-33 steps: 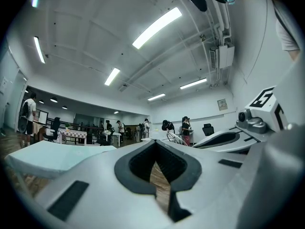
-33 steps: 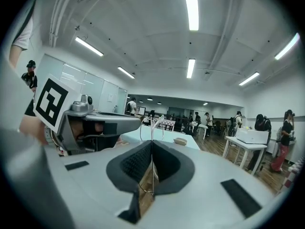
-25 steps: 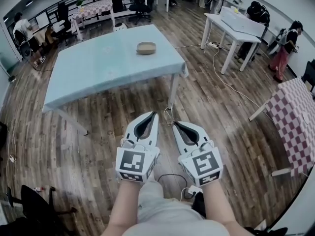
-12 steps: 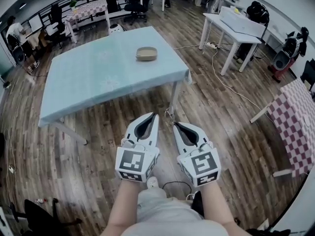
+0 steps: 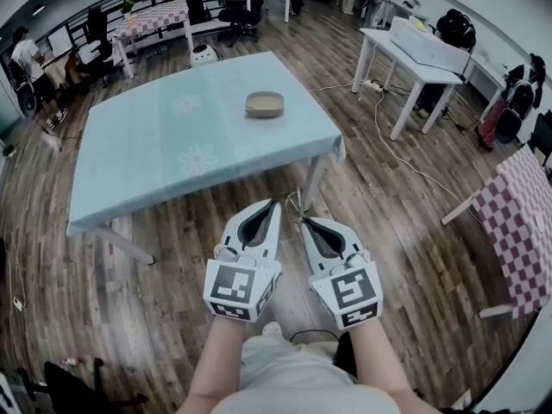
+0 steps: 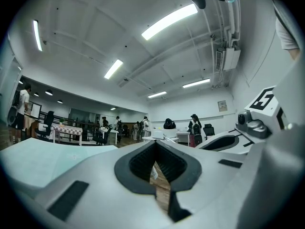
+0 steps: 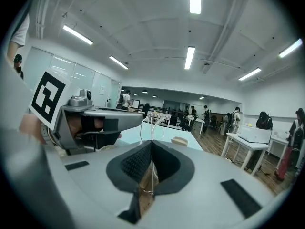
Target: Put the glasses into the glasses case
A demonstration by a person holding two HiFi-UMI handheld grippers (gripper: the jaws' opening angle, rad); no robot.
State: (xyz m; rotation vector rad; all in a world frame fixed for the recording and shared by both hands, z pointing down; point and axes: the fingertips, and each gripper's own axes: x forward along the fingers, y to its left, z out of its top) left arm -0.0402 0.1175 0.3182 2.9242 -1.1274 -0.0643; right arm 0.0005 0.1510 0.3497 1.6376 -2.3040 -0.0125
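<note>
A tan oval glasses case (image 5: 264,103) lies near the far right edge of a table with a light blue cloth (image 5: 172,136). Both grippers are held side by side over the wooden floor, short of the table's near edge. My right gripper (image 5: 304,221) is shut on thin wire-framed glasses (image 5: 295,203), which stick up past its tips. In the right gripper view the wire frame (image 7: 152,123) rises from the closed jaws (image 7: 152,142), with the case (image 7: 180,140) beyond. My left gripper (image 5: 272,202) is shut with nothing in it; its jaws (image 6: 155,144) meet at the tips.
A white table (image 5: 414,54) stands at the back right, with a cable (image 5: 388,136) trailing over the floor. A table with a red checked cloth (image 5: 517,222) is at the right. More tables, office chairs and people are at the back of the room.
The blue table and the case have come nearer and lower in the head view. Both grippers keep their pose side by side, and the glasses stay in the right one.
</note>
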